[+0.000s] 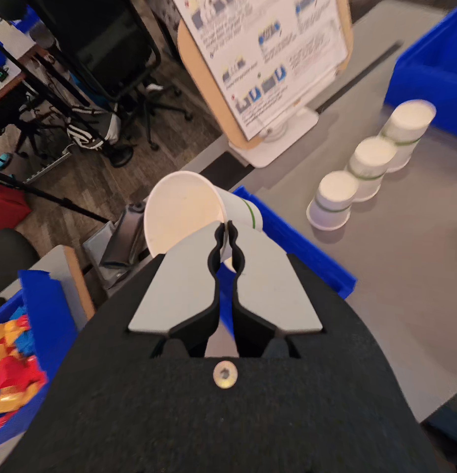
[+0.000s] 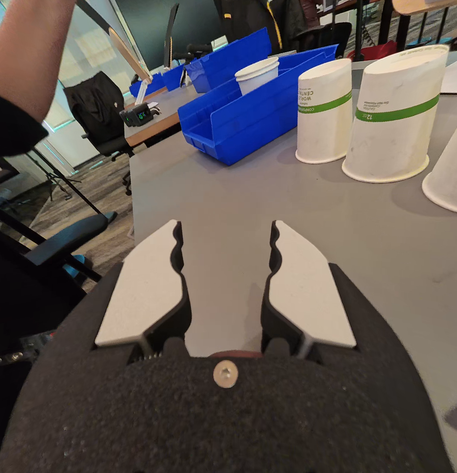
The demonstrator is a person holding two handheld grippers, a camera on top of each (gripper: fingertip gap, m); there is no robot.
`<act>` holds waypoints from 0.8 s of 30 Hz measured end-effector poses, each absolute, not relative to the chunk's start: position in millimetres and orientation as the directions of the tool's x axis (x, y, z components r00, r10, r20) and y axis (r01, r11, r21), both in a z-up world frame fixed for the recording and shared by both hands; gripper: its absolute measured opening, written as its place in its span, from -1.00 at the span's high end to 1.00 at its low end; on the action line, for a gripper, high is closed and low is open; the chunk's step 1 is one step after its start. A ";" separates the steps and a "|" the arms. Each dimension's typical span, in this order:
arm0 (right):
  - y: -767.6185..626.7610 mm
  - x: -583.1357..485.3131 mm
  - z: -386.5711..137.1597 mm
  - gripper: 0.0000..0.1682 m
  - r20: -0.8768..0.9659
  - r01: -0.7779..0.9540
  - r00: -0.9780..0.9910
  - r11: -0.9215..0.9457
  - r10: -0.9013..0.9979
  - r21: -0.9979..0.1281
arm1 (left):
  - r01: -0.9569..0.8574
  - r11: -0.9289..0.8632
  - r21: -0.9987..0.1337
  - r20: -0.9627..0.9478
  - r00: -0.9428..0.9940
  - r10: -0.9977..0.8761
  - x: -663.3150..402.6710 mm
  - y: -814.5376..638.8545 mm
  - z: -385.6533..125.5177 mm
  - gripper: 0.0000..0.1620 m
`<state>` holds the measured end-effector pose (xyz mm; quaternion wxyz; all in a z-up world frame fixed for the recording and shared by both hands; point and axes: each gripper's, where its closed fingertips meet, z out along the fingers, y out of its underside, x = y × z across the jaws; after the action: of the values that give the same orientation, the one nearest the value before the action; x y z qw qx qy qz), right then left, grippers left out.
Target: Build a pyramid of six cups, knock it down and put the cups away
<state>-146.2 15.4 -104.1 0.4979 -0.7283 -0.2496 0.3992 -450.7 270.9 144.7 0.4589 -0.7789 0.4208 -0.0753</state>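
Left wrist view: the left gripper pinches the rim of a tilted paper cup, held above the blue bin; right of that bin, three upturned cups line the grey table. Right gripper gapes wide, empty.

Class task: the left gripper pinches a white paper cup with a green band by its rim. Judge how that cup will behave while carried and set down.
The white paper cup with a green band probably weighs little: the left gripper holds it tilted by one thin wall. That wall likely flexes, so squeezing hard may crease it. Set on its side it would probably roll; inverted, like the three cups on the grey table, it should stand.
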 end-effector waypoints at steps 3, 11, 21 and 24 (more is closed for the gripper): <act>19.7 -149.1 -98.7 0.23 -0.381 -0.082 0.527 -0.401 0.759 -0.912 | -0.417 -0.247 -0.875 -0.114 0.672 -0.732 -423.1 250.6 148.9 0.97; 71.2 -159.7 -58.5 0.07 -0.520 -0.300 0.422 -0.427 0.743 -0.853 | -0.047 -0.386 -0.921 0.331 0.425 -0.842 -290.2 188.5 115.8 0.97; 127.1 -153.9 11.2 -0.35 -0.726 -0.693 -0.085 -0.564 0.682 -0.449 | -0.021 -0.442 -0.897 0.428 0.214 -0.878 -188.6 129.1 88.9 0.97; 126.9 -150.8 12.7 -0.07 -0.715 -0.704 -0.058 -0.537 0.696 -0.465 | -0.077 -0.449 -0.890 0.428 0.195 -0.882 -174.7 114.7 69.0 0.97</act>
<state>-150.8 126.9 12.7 0.4814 -0.4892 0.0041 0.7273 -174.7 114.7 69.0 0.3843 -0.6709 0.3574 -0.5240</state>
